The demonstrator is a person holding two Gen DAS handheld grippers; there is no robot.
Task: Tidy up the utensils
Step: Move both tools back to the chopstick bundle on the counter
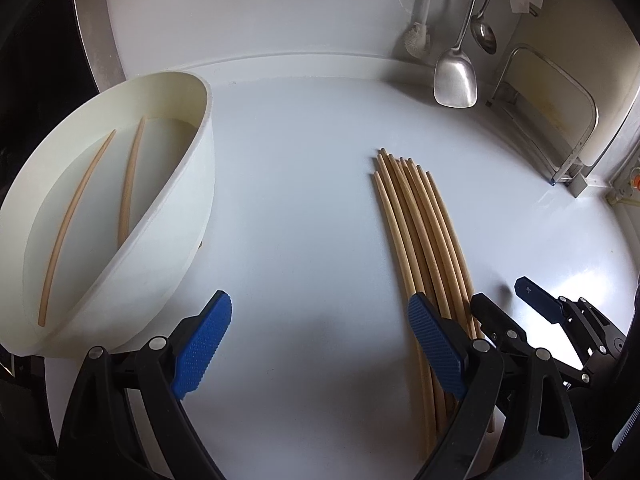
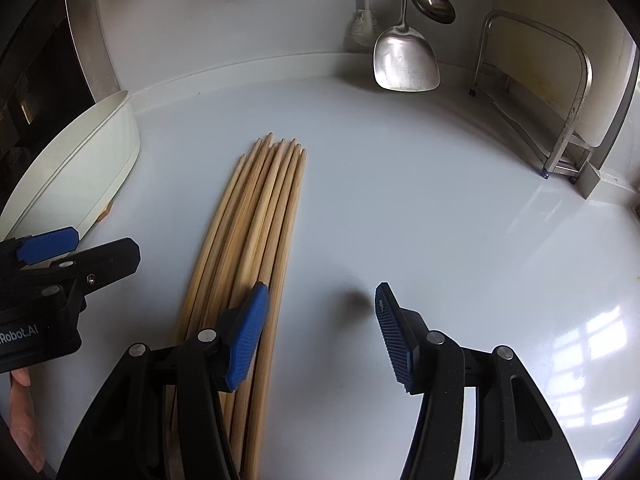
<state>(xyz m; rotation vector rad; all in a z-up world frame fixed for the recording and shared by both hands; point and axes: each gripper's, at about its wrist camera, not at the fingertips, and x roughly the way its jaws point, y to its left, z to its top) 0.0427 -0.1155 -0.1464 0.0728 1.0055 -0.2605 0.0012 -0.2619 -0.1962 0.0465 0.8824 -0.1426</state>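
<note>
Both tools are held wide and empty over the bundle of chopsticks (image 2: 248,248) on the white surface (image 2: 400,200), left tool (image 1: 320,344) and right tool (image 2: 320,332) apparently poised to carry more to the white tub (image 1: 168,216), where two already lie

A: Where do the near ends of the chopstick bundle (image 2: 256,240) go?

B: In both wrist views they run under the gripper bodies and off the bottom edge, so their ends are hidden.

A: And the white tub (image 1: 120,208) at the counter's left edge?

B: Its near corner is cut off behind the left gripper (image 1: 320,352); from the right wrist only one wall shows, its inside hidden.

A: The hanging spatula (image 2: 404,60) and ladle (image 2: 434,2)?

B: Handles leave the top edge. What they hang from cannot be told.
</note>
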